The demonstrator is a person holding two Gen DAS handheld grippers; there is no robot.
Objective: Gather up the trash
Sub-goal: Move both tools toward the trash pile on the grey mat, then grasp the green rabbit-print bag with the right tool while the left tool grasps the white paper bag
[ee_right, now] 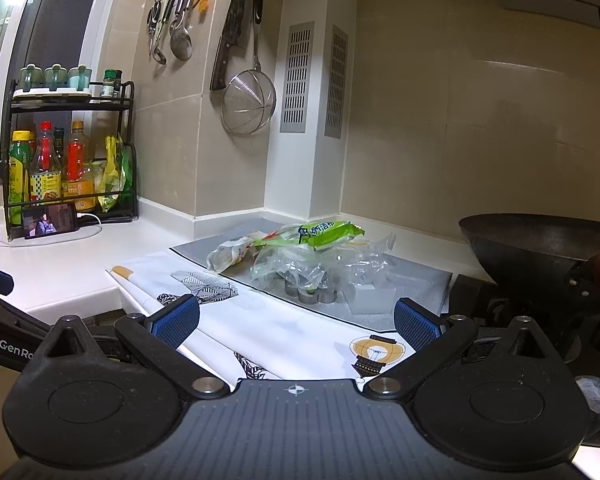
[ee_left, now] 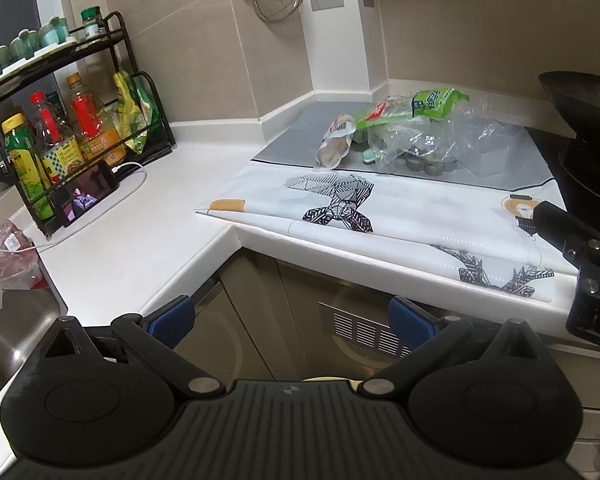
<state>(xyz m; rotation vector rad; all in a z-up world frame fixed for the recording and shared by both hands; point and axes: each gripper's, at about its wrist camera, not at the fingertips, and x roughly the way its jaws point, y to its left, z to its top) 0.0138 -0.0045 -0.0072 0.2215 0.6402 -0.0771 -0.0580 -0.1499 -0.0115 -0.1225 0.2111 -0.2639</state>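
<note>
A heap of trash lies on the grey mat (ee_left: 288,136) at the back of the counter: a green snack wrapper (ee_left: 424,106) (ee_right: 320,234), a beige food packet (ee_left: 336,142) (ee_right: 230,254), crumpled clear plastic bags (ee_left: 416,140) (ee_right: 300,268) and small round tins (ee_left: 430,164) (ee_right: 312,296). My left gripper (ee_left: 290,322) stands open below the counter edge, well short of the heap, nothing between its blue pads. My right gripper (ee_right: 296,322) is open too, hovering over the patterned white cloth (ee_right: 284,332) in front of the heap. The right gripper's body shows at the right edge of the left wrist view.
A black wok (ee_right: 540,252) sits on the stove at right. A black rack of bottles (ee_left: 56,136) and a phone (ee_left: 86,196) on a cable stand at left. A bag of meat (ee_left: 4,256) lies by the sink. Utensils and a strainer (ee_right: 248,104) hang on the wall.
</note>
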